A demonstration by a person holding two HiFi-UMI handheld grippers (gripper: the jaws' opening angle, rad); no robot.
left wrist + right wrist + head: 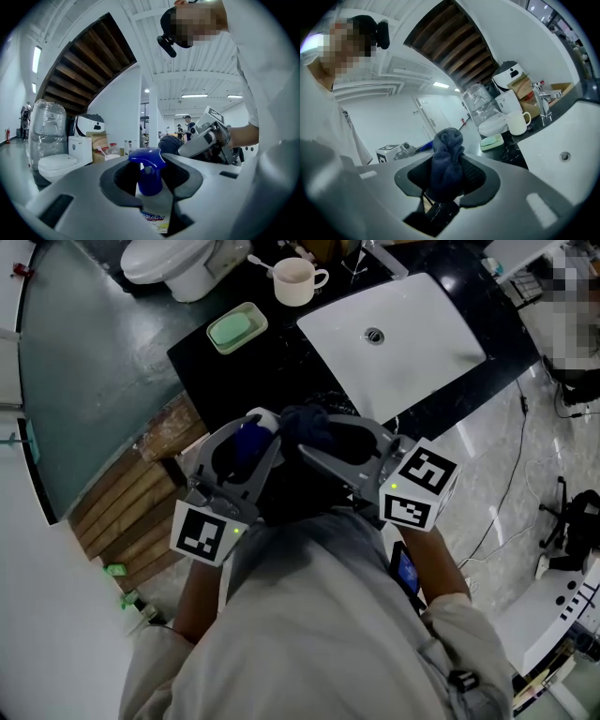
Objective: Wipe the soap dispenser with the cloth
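**Dispenser in one gripper, cloth in the other, both held off the counter**

In the head view the person holds both tools close in front of the chest, their tips pointing toward 12 o'clock. The left gripper (pixel 247 444) has its fingers clamped on the soap dispenser (pixel 150 174). The left gripper view shows the blue pump head standing upright between the two dark pads, with the white labelled bottle wedged below it. The right gripper (pixel 447 177) has its fingers closed on the cloth (pixel 446 157), a dark blue bundle that rises out of the jaws in a bunched knob.

From overhead, the cloth sits at about 3 o'clock of the pump head and just beside it. Whether the two touch cannot be told. In the left gripper view the cloth shows at 1 o'clock of the pump, with the right gripper's body stretching away behind it toward 3 o'clock.

The dispenser is clear of the black counter (pixel 281 367), which lies beyond the tips at 12 o'clock. On it, the white sink (pixel 412 343) lies at 1 o'clock of the grippers, a cream cup (pixel 295 282) at 12 o'clock, and a green soap dish (pixel 236 327) at 11 o'clock. A white toilet (pixel 169 261) stands farther out at 11 o'clock. Wooden slats (pixel 131 498) lie on the floor at 9 o'clock. The right gripper view shows a tap (pixel 541 101) at the sink's far edge.
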